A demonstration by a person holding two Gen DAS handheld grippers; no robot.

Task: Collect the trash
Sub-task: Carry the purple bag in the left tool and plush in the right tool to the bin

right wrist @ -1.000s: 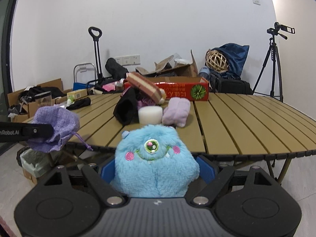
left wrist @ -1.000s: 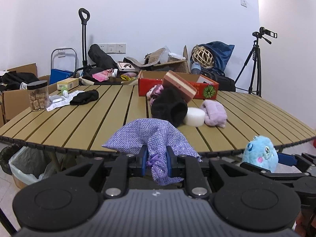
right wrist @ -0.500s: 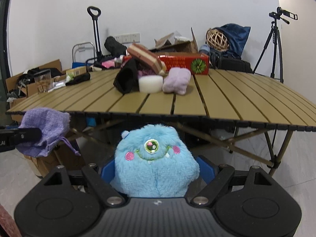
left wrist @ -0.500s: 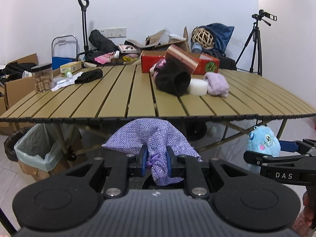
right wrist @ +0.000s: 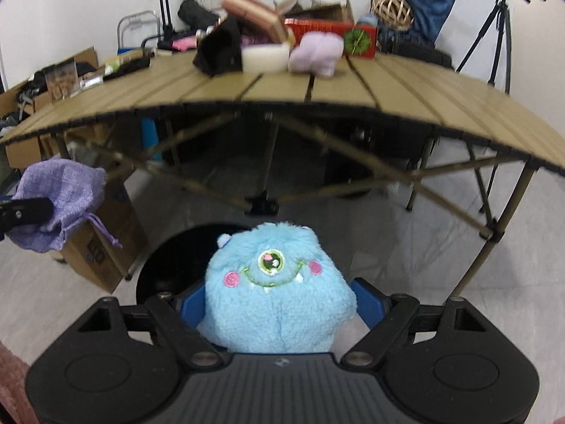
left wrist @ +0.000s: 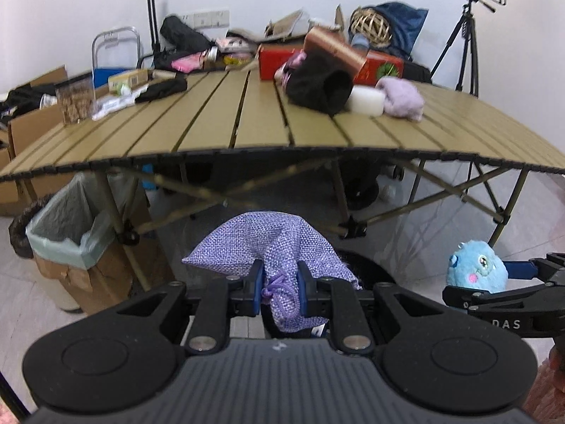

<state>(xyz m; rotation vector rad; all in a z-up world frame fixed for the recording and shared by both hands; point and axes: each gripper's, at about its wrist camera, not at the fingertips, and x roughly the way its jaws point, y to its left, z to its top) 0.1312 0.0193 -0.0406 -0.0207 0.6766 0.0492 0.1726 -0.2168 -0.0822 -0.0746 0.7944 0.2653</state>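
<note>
My left gripper (left wrist: 280,288) is shut on a purple woven drawstring pouch (left wrist: 272,247), held below the table's front edge; the pouch also shows at the left of the right wrist view (right wrist: 56,201). My right gripper (right wrist: 280,309) is shut on a blue one-eyed plush monster (right wrist: 275,289), also seen at the right in the left wrist view (left wrist: 475,270). Under both grippers lies a dark round opening on the floor (right wrist: 169,265), mostly hidden by the pouch and plush. A cardboard box lined with a pale green bag (left wrist: 67,233) stands at the left under the table.
The slatted folding table (left wrist: 257,130) carries a black hat (left wrist: 317,83), a white roll (left wrist: 365,100), a lilac cloth (left wrist: 400,99), a red box (left wrist: 275,60) and a jar (left wrist: 76,100). Table legs (right wrist: 501,226) cross ahead. A tripod (left wrist: 466,35) stands back right.
Both grippers have dropped from table height to below the tabletop edge, each holding its item. The dark round opening on the floor has come into view.
</note>
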